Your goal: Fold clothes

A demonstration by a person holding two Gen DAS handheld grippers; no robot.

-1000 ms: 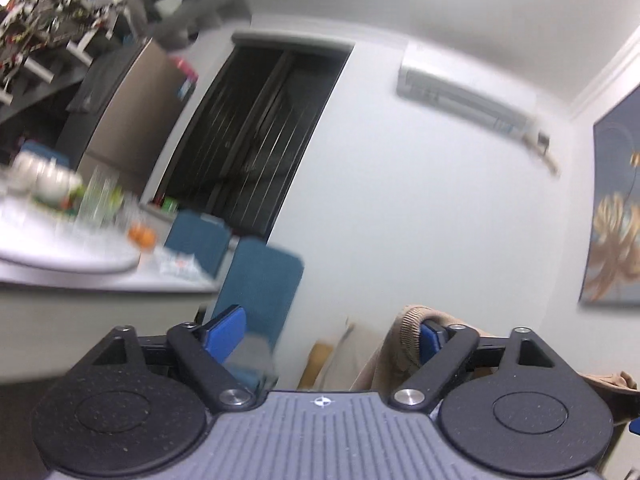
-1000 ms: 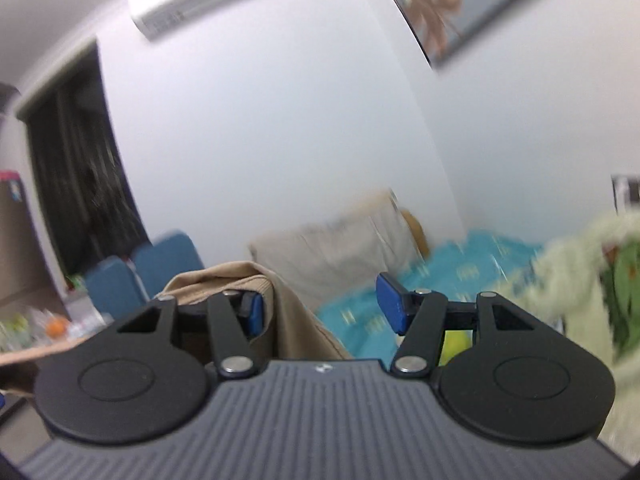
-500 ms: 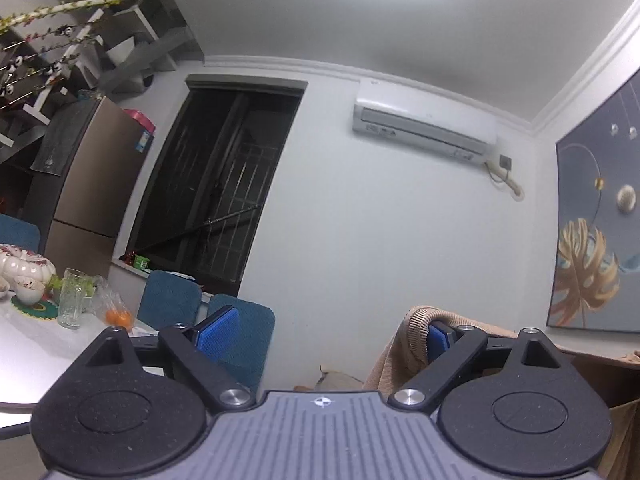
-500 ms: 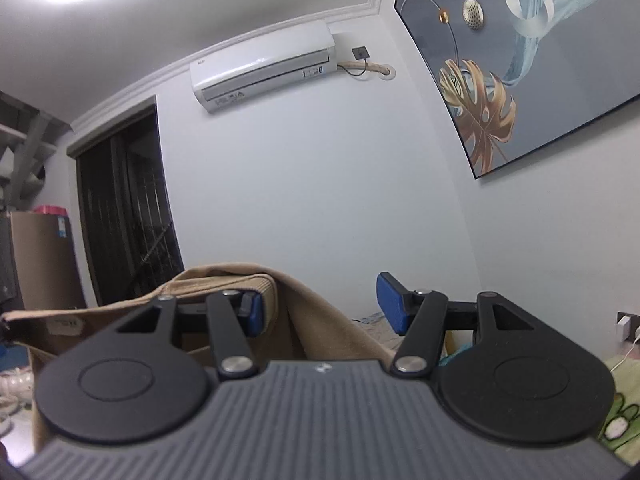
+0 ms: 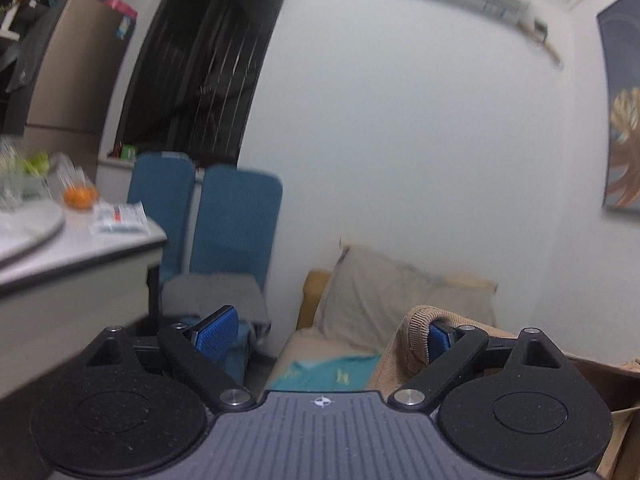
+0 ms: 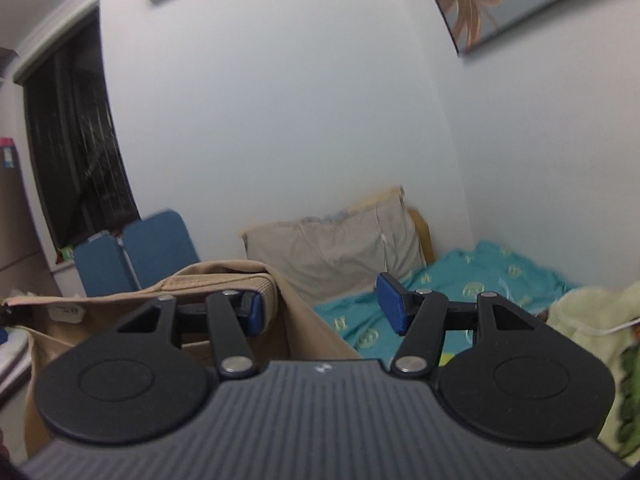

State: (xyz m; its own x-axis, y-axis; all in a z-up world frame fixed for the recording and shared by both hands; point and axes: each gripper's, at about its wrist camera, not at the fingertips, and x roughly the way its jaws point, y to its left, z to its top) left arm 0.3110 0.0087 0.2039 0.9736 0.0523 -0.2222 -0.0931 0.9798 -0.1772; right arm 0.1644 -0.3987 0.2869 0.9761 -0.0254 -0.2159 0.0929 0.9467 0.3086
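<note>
Blurred bedroom wall; tan garment hides one blue pad.

- Dim, even indoor light with a cool grey-blue cast; no hard shadows or glare.
- Motion blur smears both views, worst on the left view's table and chairs.
- Near gripper bodies stay sharp.
- Fisheye bends the dark window and picture frame at the edges, corners vignetted.

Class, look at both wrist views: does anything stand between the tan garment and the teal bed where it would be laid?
Nothing visible does. The garment hangs on one finger of each gripper, jaws open, with the bed bare just beyond.
</note>
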